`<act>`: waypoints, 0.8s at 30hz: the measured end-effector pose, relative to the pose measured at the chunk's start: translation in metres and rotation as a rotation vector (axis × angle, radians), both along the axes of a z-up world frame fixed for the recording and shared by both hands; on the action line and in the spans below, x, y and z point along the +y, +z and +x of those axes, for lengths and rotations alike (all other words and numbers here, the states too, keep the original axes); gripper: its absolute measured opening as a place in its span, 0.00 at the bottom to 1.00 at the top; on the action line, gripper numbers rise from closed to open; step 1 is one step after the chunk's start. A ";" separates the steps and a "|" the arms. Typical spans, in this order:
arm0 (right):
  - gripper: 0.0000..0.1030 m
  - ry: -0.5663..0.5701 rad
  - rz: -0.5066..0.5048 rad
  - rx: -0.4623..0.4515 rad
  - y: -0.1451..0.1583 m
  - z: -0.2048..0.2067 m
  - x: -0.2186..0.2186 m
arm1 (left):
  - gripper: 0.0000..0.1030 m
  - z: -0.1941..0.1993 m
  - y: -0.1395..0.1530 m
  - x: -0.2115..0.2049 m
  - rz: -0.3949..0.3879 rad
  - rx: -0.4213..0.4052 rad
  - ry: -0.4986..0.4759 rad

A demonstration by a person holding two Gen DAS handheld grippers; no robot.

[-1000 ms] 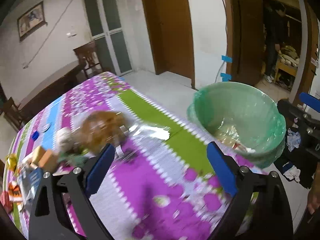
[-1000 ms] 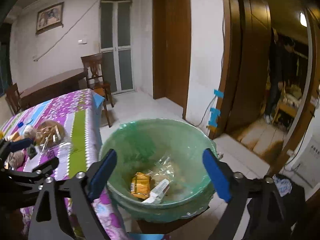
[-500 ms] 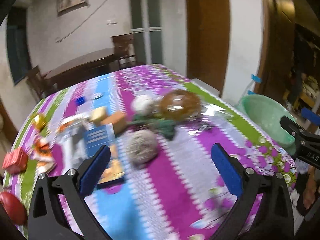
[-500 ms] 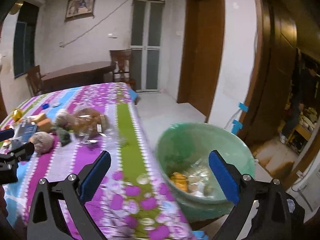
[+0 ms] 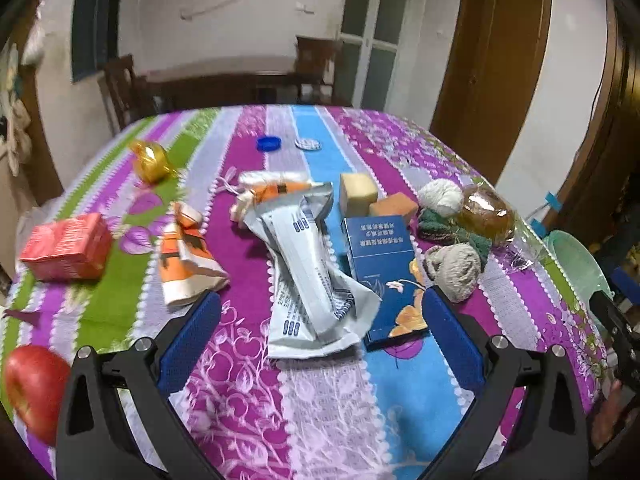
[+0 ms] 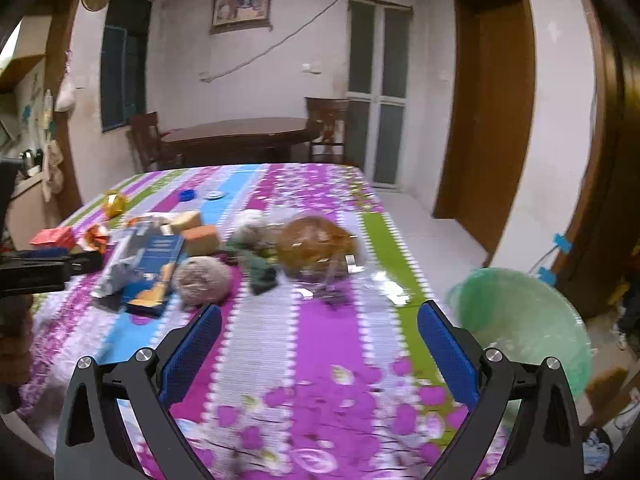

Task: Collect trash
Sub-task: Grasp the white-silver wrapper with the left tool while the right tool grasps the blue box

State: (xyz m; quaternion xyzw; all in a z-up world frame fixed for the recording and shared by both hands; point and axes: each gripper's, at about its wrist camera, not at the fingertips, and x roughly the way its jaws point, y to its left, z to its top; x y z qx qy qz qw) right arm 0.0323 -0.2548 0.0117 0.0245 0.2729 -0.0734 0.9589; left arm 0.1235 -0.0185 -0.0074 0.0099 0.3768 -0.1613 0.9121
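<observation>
both tools — left tool [image 5: 320, 336], right tool [image 6: 318, 350] — angled down, jaws wide.

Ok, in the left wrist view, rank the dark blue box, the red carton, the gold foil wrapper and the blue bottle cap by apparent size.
1. Dark blue box
2. Red carton
3. Gold foil wrapper
4. Blue bottle cap

Cap and wrapper lie farther away, so they look smaller.

blue box [image 5: 382, 276] with white upside-down lines of print, grey-white wrapper [image 5: 308, 276] with blue print, neither legible
</observation>
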 end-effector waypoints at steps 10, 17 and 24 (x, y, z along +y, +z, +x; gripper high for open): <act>0.94 0.080 0.058 0.050 -0.011 0.011 0.018 | 0.47 0.035 -0.035 -0.009 0.026 0.115 -0.001; 0.88 0.179 0.088 0.031 -0.001 0.012 0.035 | 0.43 -0.008 -0.015 0.019 -0.008 0.057 0.027; 0.58 0.377 0.227 0.138 -0.009 0.053 0.078 | 0.43 -0.054 -0.003 0.040 0.058 -0.022 0.049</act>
